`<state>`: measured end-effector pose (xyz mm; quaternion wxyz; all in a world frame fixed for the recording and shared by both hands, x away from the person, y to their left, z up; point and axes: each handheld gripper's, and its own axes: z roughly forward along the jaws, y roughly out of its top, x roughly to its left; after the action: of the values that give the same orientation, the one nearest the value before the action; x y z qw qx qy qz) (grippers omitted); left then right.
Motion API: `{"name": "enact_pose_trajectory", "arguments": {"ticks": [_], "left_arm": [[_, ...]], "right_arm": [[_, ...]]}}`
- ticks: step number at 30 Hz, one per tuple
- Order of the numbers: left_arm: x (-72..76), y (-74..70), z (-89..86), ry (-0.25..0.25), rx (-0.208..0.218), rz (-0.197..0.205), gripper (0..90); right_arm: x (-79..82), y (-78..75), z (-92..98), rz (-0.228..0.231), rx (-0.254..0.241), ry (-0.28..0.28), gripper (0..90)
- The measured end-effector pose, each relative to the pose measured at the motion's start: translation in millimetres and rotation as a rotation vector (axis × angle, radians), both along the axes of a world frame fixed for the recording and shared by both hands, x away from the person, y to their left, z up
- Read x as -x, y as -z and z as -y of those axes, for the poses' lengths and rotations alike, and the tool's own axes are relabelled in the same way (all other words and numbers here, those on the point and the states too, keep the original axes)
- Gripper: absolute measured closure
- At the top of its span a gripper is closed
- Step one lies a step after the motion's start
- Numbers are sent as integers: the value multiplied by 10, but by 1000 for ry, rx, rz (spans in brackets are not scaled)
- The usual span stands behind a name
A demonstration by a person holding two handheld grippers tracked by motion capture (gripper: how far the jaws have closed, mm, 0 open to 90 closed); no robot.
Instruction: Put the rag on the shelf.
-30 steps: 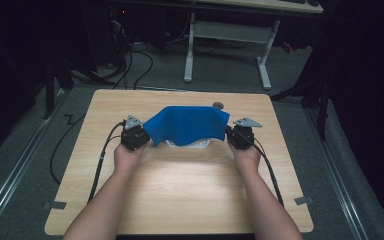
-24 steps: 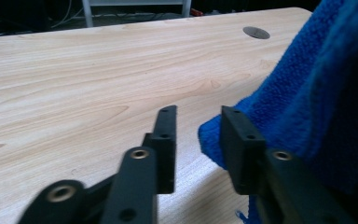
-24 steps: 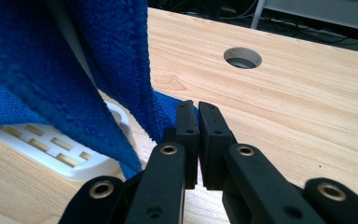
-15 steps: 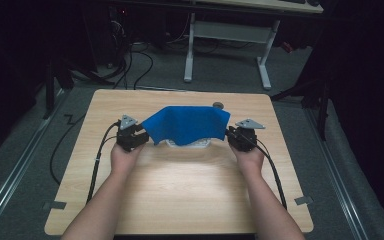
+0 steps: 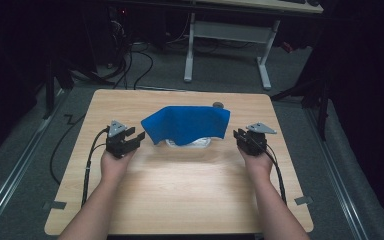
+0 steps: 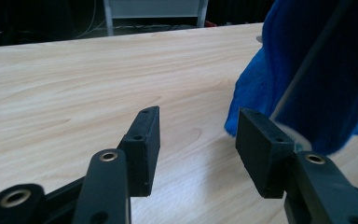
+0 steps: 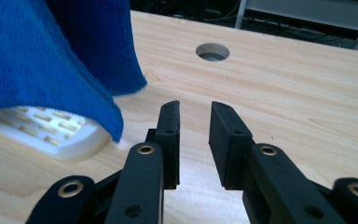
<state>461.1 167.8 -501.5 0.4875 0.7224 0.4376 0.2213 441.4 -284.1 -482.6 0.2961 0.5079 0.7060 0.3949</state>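
Presently: fuzzy blue cloth [image 5: 187,125] draped over white slotted plastic basket [image 7: 51,128], pale woodgrain table [image 5: 180,185]. Left gripper [image 5: 136,137] and right gripper [image 5: 239,137] gaping, empty.

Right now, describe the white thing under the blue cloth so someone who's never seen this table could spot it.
Start at the wooden table and find the blue cloth draped near its far middle. Peeking from under the cloth's near edge is a low white plastic piece lying on the wood. Its rows of small slots set it apart; everything nearby is blue fabric or black tongs.
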Motion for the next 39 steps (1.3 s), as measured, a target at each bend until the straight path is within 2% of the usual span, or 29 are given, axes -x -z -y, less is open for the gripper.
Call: {"name": "enact_pose_trajectory", "arguments": {"ticks": [6,8,11,12,13,14,15,16,17,18,19,20,21,22,24,25,26,28,30,31,32,33,35,36,39], "left_arm": [[155,48,-80,6,-36,-7,503],[248,64,-117,9,-47,-5,503],[427,67,-183,18,-52,-17,502],[498,63,-197,17,-61,-14,502],[498,63,-197,17,-61,-14,502],[559,57,-213,21,-62,-13,500],[621,50,-227,27,-63,-14,500],[753,36,-251,34,-65,-15,493],[753,36,-251,34,-65,-15,492],[882,19,-267,46,-75,-14,486],[882,19,-267,46,-75,-14,479],[946,11,-271,49,-82,-13,475],[1008,4,-274,52,-84,-16,475],[1121,-2,-272,57,-87,-21,467],[1258,10,-259,57,-87,-19,462],[1258,10,-259,57,-87,-19,461],[1414,58,-235,63,-82,-6,458],[1559,162,-183,77,-104,-1,464],[1571,195,-93,127,-155,-31,469],[1571,195,-93,127,-155,-31,460],[1558,204,-53,134,-176,-6,461],[1520,217,-35,137,-169,-19,460],[1498,227,-28,140,-159,-30,457],[1464,246,-15,147,-137,-61,455],[1479,253,-5,158,-151,-66,438]], "right_arm": [[100,-22,31,1,10,-3,734],[170,-33,45,27,-4,-6,731],[271,-42,47,14,4,-19,695],[311,-43,45,25,-4,-22,685],[311,-43,45,25,-4,-22,685],[411,-52,42,45,1,-25,675],[411,-52,42,45,1,-25,675],[506,-55,37,52,5,-36,668],[506,-55,37,52,5,-36,668],[597,-54,28,48,8,-38,665],[597,-54,28,48,8,-38,665],[720,-55,17,46,16,-34,666],[720,-55,17,46,16,-34,666],[826,-53,-2,42,22,-27,665],[923,-53,-17,41,15,-33,645],[923,-53,-17,41,15,-33,645],[1039,-54,-40,37,-2,-40,624],[1163,-33,-60,45,-3,-51,589],[1330,66,-64,71,-2,-47,587],[1330,66,-64,71,-2,-47,587],[1408,184,-79,35,3,-53,558],[1380,198,-93,24,27,-75,532],[1335,230,-125,36,63,-82,528],[1309,249,-138,22,63,-82,528],[1290,270,-166,9,54,-90,526]]}}
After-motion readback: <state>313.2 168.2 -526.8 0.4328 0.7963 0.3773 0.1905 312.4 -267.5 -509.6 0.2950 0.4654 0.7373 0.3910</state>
